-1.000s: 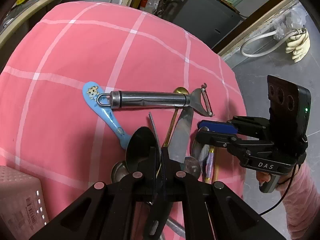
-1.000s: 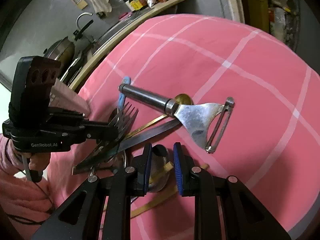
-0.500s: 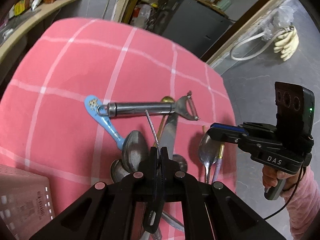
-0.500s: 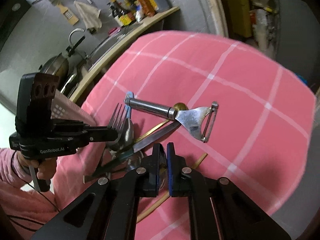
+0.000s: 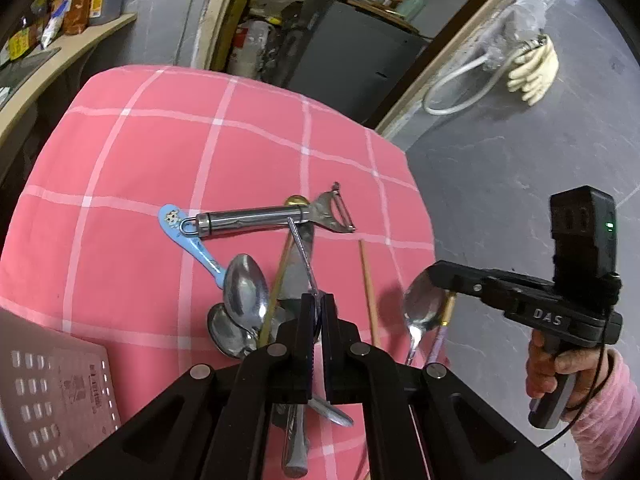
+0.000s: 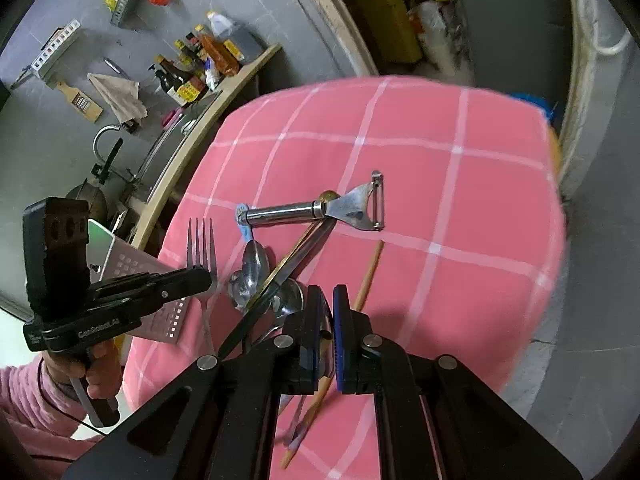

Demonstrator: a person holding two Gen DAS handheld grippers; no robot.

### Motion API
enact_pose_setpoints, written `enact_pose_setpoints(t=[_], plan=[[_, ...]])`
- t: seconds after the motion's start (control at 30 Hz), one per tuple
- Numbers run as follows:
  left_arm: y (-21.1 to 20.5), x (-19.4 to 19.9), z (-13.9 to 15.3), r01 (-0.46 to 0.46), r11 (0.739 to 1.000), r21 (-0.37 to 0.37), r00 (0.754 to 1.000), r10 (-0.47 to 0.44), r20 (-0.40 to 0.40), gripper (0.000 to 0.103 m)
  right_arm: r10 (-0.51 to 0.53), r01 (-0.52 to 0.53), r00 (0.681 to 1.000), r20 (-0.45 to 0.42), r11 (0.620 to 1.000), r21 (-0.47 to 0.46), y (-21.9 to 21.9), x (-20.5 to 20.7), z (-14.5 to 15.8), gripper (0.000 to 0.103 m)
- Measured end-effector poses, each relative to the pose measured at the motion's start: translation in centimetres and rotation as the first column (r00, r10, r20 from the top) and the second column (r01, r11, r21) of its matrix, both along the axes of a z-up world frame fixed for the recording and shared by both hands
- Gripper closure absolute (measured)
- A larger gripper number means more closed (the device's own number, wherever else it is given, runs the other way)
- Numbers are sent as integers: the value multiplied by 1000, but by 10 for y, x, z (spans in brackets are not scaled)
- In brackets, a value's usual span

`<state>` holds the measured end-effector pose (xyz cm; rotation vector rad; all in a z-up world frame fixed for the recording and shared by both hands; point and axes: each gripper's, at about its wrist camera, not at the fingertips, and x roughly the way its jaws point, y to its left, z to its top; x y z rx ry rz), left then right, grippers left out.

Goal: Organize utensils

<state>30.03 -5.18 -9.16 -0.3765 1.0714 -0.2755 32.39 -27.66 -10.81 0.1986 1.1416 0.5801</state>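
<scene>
My left gripper (image 5: 319, 300) is shut on a steel fork (image 6: 202, 240), held above the pink checked table; in the left wrist view the fork (image 5: 302, 252) shows edge-on. My right gripper (image 6: 327, 300) is shut on a steel spoon (image 5: 418, 308), also lifted, with a gold-and-purple utensil (image 5: 446, 312) beside it in the jaws. On the cloth lie a steel peeler (image 5: 264, 218), a blue child's spoon (image 5: 188, 240), a knife (image 5: 298, 276), several steel spoons (image 5: 244, 292) and a wooden chopstick (image 5: 368, 284).
A pink perforated basket (image 5: 52, 392) stands at the table's near left corner; it also shows in the right wrist view (image 6: 136, 264). The tablecloth (image 6: 440, 200) ends near a grey floor on the right. A counter with bottles (image 6: 200, 68) runs along the left.
Both grippers rose away from the table. The left one lifted the fork out of the pile. The right one closed on the spoon and lifted it.
</scene>
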Motion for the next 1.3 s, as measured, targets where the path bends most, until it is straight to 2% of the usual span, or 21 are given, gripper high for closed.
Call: enact_pose_setpoints(t=[0.3, 0.4, 0.53, 0.63, 0.73, 0.87, 1.0, 1.13, 1.2, 1.3], plan=[[2, -16, 37, 38, 999, -16, 996, -36, 87, 100, -43, 58, 982, 183, 996, -75, 1, -32, 66, 101], [10, -23, 58, 34, 999, -34, 991, -30, 131, 100, -58, 84, 966, 253, 992, -94, 7, -44, 89, 101], [31, -31, 92, 3, 999, -41, 976, 6, 216, 100, -64, 119, 919, 388, 986, -119, 22, -61, 133, 101], [54, -41, 121, -49, 998, -47, 954, 61, 292, 100, -62, 133, 879, 473, 984, -117, 40, -70, 165, 101], [83, -56, 150, -124, 992, -36, 912, 128, 389, 100, -47, 117, 829, 557, 989, -91, 65, -77, 201, 101], [116, -74, 170, -210, 978, -16, 854, 191, 484, 100, -12, 63, 785, 620, 996, -61, 102, -82, 233, 101], [143, -89, 168, -285, 959, -7, 802, 242, 546, 100, 50, 5, 749, 661, 997, -82, 146, -87, 244, 101], [155, -99, 150, -333, 943, -12, 769, 279, 576, 100, 105, -34, 723, 682, 993, -117, 186, -93, 239, 101], [158, -102, 140, -340, 940, -8, 764, 281, 581, 100, 133, -48, 718, 684, 989, -142, 202, -95, 232, 101], [162, -106, 128, -330, 944, -6, 775, 274, 569, 100, 172, -75, 724, 668, 982, -172, 218, -98, 216, 101]])
